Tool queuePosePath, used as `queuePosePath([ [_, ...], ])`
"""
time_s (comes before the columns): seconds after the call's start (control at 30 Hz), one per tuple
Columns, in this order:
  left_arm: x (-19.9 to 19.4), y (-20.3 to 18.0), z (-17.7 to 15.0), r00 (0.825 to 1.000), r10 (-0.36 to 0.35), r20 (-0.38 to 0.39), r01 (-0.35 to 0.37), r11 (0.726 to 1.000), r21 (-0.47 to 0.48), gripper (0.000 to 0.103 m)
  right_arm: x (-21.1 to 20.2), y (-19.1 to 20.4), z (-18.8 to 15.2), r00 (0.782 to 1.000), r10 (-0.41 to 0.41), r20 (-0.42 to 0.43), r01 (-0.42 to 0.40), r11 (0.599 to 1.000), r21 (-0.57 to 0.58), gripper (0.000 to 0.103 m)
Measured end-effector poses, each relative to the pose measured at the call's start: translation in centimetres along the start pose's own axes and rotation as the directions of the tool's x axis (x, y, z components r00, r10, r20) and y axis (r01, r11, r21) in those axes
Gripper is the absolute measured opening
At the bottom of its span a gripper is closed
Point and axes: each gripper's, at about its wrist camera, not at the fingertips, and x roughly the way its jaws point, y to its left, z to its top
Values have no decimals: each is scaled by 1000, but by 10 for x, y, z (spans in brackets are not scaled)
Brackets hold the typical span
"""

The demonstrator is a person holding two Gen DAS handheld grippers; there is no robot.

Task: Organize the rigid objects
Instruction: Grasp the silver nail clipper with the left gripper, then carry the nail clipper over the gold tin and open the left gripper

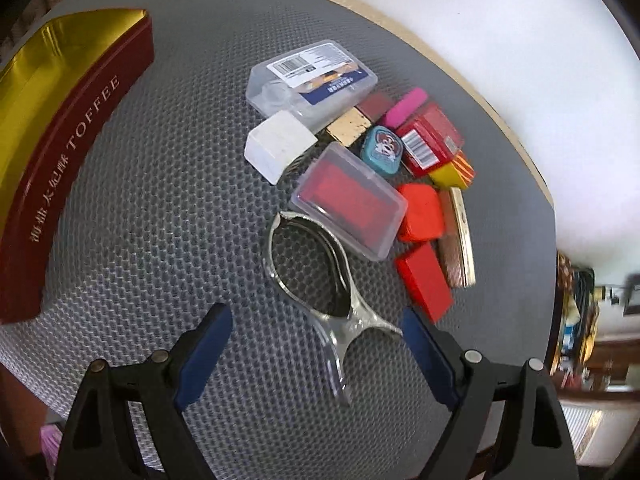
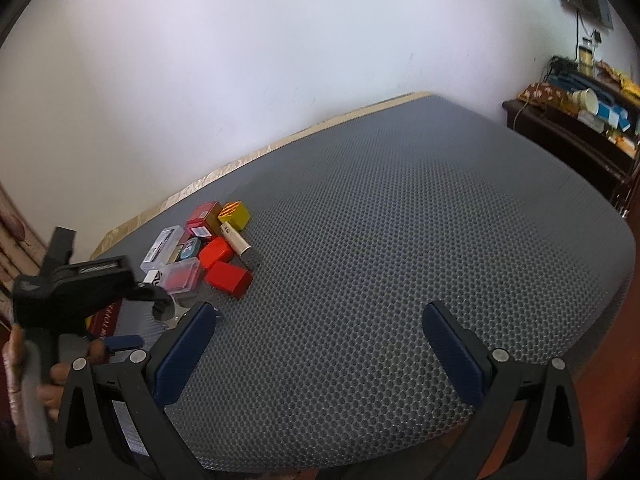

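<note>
With the left gripper (image 1: 316, 356) spread wide around the clear plastic ring-shaped holder (image 1: 316, 280) at lower centre and the right gripper (image 2: 320, 354) likewise released, closing might skid that slick piece away.

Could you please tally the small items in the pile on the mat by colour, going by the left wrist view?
Clear plastic: 3 (labelled case, case with red contents, clear holder)
Red or orange: 3
White: 1
Pink: 1
Teal: 1
Yellow: 1
Brown or tan: 3
Total: 13
</note>
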Motion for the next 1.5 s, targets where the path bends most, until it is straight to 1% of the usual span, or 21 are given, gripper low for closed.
queuePosePath([
  [0.07, 6, -2, 1, 1000, 17, -7, -17, 1000, -19, 89, 1, -3, 2, 1000, 17, -15, -17, 1000, 17, 103],
  [0.27, 24, -9, 3, 998, 50, -36, -53, 995, -90, 89, 0, -12, 6, 999, 45, -22, -43, 997, 62, 103],
  [0.33, 32, -12, 6, 996, 74, -49, -79, 991, -112, 89, 0, -14, 6, 998, 51, -28, -49, 997, 66, 103],
  [0.4, 39, -16, 5, 996, 73, -53, -79, 988, -129, 89, 1, -16, 6, 998, 60, -35, -57, 995, 77, 103],
  [0.6, 51, -22, 0, 995, 93, -38, -97, 986, -133, 89, 2, -25, 8, 997, 69, -39, -64, 991, 117, 103],
  [0.73, 57, -26, 5, 996, 87, -29, -90, 986, -144, 88, 3, -32, 8, 995, 87, -51, -78, 985, 154, 103],
  [0.77, 58, -26, 5, 995, 91, -26, -94, 984, -151, 86, 3, -33, 7, 995, 90, -51, -81, 984, 159, 103],
  [0.8, 57, -28, 5, 994, 103, -26, -105, 983, -151, 81, 2, -33, 7, 995, 91, -49, -82, 983, 161, 103],
  [0.83, 57, -28, 4, 993, 119, -26, -122, 982, -147, 78, 2, -33, 7, 995, 91, -47, -82, 983, 161, 103],
  [0.87, 57, -29, 4, 990, 139, -30, -141, 980, -142, 73, 1, -33, 7, 995, 94, -46, -85, 983, 161, 103],
  [0.97, 59, -33, 4, 983, 179, -48, -184, 974, -132, 65, 0, -33, 8, 994, 101, -47, -91, 982, 168, 103],
  [1.0, 59, -34, 4, 981, 185, -51, -190, 973, -134, 61, 0, -33, 8, 994, 103, -49, -93, 981, 169, 103],
  [1.03, 61, -34, 5, 980, 191, -55, -196, 971, -135, 59, -1, -34, 8, 993, 105, -50, -95, 981, 169, 103],
  [1.07, 62, -35, 6, 979, 196, -55, -202, 970, -134, 50, -1, -34, 9, 993, 107, -52, -97, 981, 170, 103],
  [1.1, 62, -36, 8, 977, 205, -53, -211, 968, -134, 44, -1, -34, 10, 993, 107, -54, -97, 980, 172, 103],
  [1.13, 62, -34, 7, 978, 203, -55, -209, 968, -137, 43, -1, -34, 10, 993, 108, -56, -97, 980, 175, 103],
  [1.2, 60, -34, 9, 977, 208, -52, -213, 968, -131, 37, 1, -35, 11, 992, 112, -61, -98, 978, 186, 103],
  [1.3, 57, -31, 3, 977, 208, -48, -212, 972, -104, 35, 1, -36, 11, 992, 114, -62, -100, 975, 196, 103],
  [1.37, 52, -27, -6, 976, 215, -41, -217, 974, -68, 33, 0, -37, 12, 991, 118, -63, -103, 975, 199, 103],
  [1.4, 49, -30, -5, 976, 215, -38, -217, 975, -57, 33, 0, -38, 12, 991, 119, -61, -105, 974, 199, 103],
  [1.5, 39, -29, -16, 977, 212, -21, -212, 977, -2, 33, -1, -37, 14, 992, 115, -54, -103, 976, 191, 103],
])
